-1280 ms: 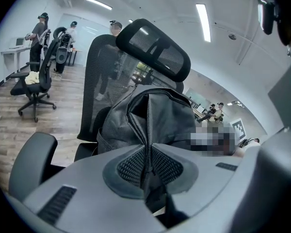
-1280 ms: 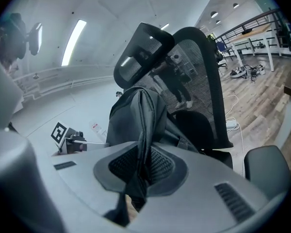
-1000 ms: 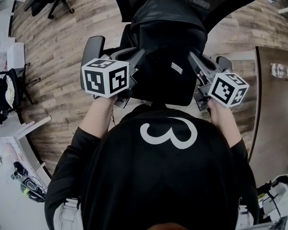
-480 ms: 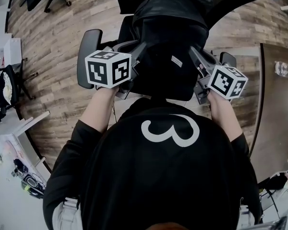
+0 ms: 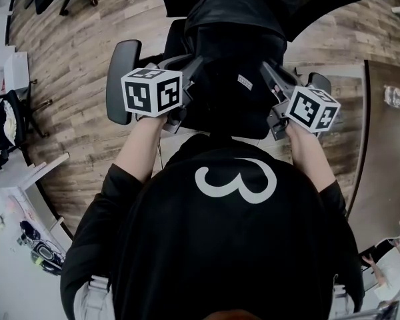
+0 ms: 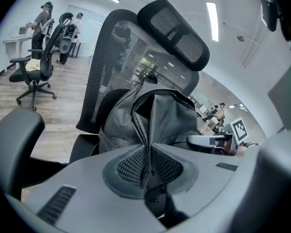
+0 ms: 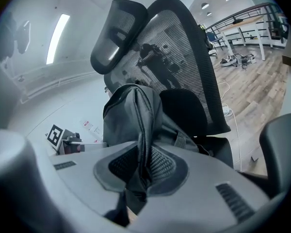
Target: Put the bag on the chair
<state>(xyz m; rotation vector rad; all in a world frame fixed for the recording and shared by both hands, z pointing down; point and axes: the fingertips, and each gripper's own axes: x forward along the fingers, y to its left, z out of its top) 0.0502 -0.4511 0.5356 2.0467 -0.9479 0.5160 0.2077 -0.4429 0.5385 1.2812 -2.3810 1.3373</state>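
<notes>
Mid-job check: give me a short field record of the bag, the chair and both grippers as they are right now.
bag: dark grey bag, upright in front of the backrest
chair: black mesh office chair with headrest
left gripper: jaws closed on a fold of the bag
right gripper: jaws closed on a fold of the bag
bag resting on seat: cannot tell, underside hidden

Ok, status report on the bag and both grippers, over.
Left gripper shut on bag. Right gripper shut on it too. Bag upright in front of chair back, between armrests; seat contact hidden. No obstacle seen.
</notes>
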